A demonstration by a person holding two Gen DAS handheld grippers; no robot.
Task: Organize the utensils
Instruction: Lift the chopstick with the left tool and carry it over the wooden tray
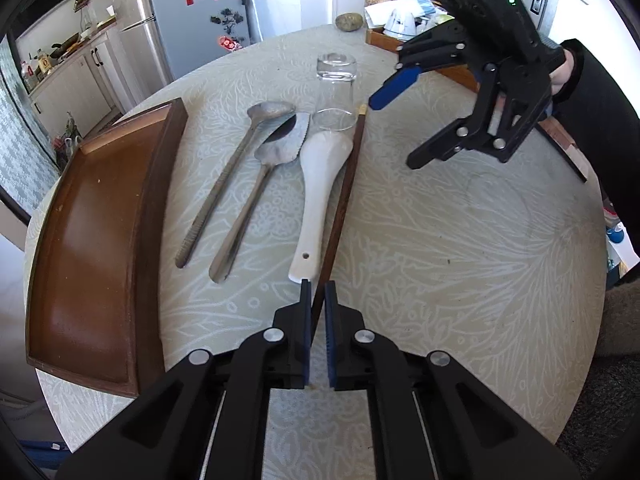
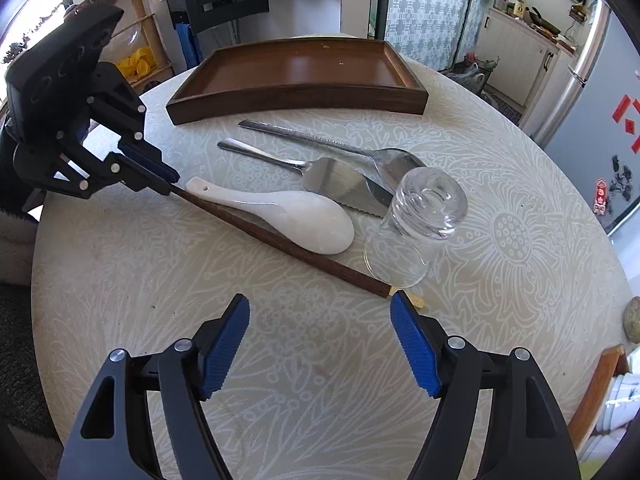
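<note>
A long, thin, dark brown chopstick with a pale gold cap at one end lies on the round table, slanting across its middle. The left gripper has its blue-padded fingers nearly closed around the plain end of the chopstick, and from the right wrist view that end sits pinched between them. Touching the chopstick's side is a glossy white ceramic spoon with a small hole in its handle, bowl down. Beyond it lie a serrated steel cake server and a steel spoon with a textured handle, the server's blade overlapping the spoon's bowl. A clear glass stands upside down just beside the capped end of the chopstick. An empty dark wooden tray sits at the table's edge past the steel pieces. The right gripper hovers with its jaws spread wide, holding nothing, near the capped end.
</note>
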